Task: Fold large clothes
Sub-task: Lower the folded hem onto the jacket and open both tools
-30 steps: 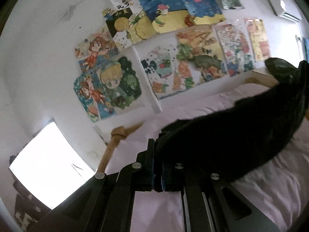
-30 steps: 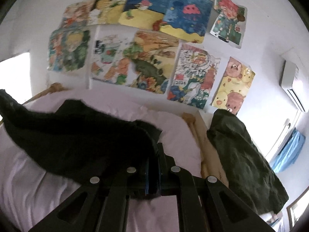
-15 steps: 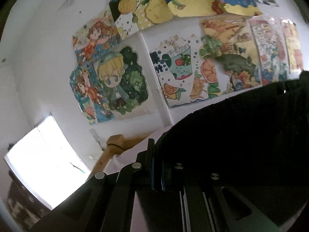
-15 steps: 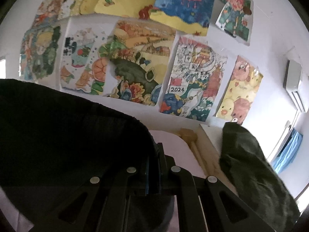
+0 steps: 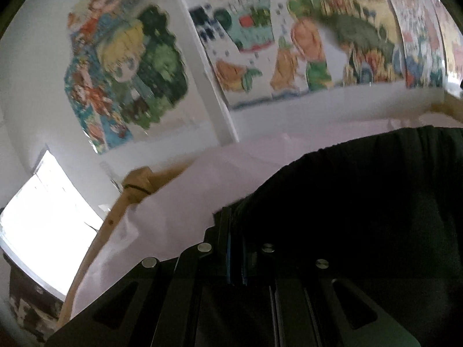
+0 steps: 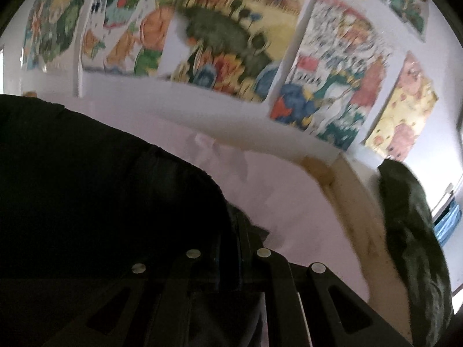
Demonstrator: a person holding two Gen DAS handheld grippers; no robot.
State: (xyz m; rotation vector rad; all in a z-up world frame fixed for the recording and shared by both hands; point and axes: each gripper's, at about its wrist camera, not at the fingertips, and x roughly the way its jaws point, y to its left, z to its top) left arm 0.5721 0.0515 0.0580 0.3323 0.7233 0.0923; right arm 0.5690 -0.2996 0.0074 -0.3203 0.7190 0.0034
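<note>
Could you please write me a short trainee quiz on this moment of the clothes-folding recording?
1. True or false: both grippers are shut on the dark garment.
2. What lies under the garment? A) a wooden floor B) a pale pink sheet C) a glass table
3. In the right wrist view, what lies at the right, beyond the bed's wooden rail?

Key
1. True: the left gripper and the right gripper each pinch its edge.
2. B
3. A second dark green cloth.

Posters [image 5: 312, 43], pink bedsheet [image 6: 275, 196], window [image 5: 43, 231]
</note>
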